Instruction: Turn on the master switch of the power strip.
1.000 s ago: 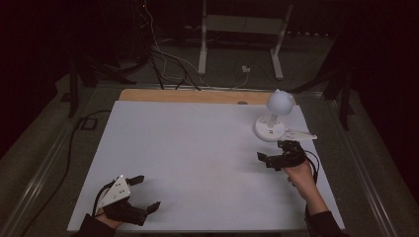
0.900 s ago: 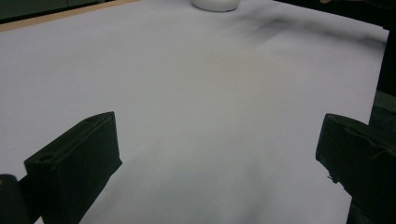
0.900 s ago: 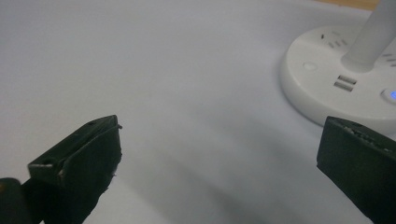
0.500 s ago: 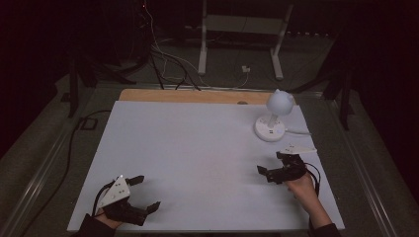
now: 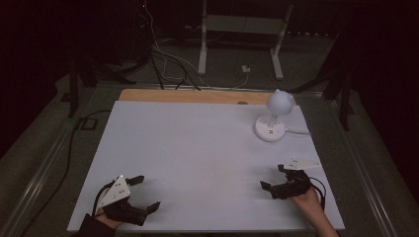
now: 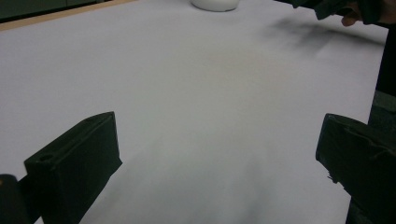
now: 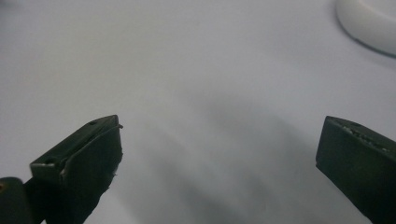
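Currently: both tongs spread and unloaded, low over near edge of tabletop

Surface: white tabletop (image 5: 197,158), plain sheet with a bare wooden strip (image 5: 188,96) along the far edge. Faint smudge near centre.

Room: dark. Floor behind the tabletop carries loose cables (image 5: 168,64) and a white metal stand (image 5: 242,34) with two legs. A black cable (image 5: 74,143) runs along the floor at the left side of the tabletop.

Containers: can't pick any out on the surface.

Only object on the sheet: small white lamp (image 5: 273,116), far right. Round flat base, short stem, rounded head with two small ear-like bumps on top. Long axis upright, head leaning slightly toward the far side. White cord (image 5: 299,132) leaves the base to the right. Base edge also shows at the top of the left gripper view (image 6: 215,4) and the upper right corner of the right gripper view (image 7: 369,23).

Left tongs (image 5: 144,193): near left corner, jaws wide apart, pointing right, nothing between them. Grey plate on top.

Right tongs (image 5: 273,177): near right side, well short of the lamp, jaws wide apart, pointing left, nothing between them. Hand (image 5: 306,200) behind them.

Both sets well apart from each other.
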Motion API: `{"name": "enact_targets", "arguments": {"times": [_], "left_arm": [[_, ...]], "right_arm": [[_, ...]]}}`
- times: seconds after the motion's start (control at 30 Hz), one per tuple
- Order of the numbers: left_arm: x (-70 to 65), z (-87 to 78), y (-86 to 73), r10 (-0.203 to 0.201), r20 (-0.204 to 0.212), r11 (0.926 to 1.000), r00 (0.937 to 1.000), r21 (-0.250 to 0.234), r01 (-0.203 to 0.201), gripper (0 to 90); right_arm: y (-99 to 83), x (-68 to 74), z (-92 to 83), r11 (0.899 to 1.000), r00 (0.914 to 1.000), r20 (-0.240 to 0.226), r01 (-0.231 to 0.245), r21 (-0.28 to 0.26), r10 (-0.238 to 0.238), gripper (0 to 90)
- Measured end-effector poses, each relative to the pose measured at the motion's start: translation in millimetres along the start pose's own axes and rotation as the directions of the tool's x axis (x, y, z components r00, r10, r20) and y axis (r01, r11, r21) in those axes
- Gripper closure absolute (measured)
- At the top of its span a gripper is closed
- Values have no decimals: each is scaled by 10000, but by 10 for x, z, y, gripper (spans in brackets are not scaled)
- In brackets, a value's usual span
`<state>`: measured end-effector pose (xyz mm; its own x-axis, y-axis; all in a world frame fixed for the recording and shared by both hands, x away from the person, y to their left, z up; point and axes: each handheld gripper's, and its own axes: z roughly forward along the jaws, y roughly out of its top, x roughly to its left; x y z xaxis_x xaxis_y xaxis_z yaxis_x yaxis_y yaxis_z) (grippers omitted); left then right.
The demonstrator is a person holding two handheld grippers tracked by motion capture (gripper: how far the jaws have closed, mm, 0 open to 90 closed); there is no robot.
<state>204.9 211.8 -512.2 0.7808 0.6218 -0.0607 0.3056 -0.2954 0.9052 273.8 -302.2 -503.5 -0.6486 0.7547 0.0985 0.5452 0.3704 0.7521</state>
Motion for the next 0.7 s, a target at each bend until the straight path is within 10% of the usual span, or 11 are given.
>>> {"name": "enact_targets", "arguments": {"times": [0.7], "left_arm": [[-10,-5,2,106,25,9999,9999,35,-106,2]], "right_arm": [[-457,-43,-251,9953,9956,564,710,662,-748,3]]}}
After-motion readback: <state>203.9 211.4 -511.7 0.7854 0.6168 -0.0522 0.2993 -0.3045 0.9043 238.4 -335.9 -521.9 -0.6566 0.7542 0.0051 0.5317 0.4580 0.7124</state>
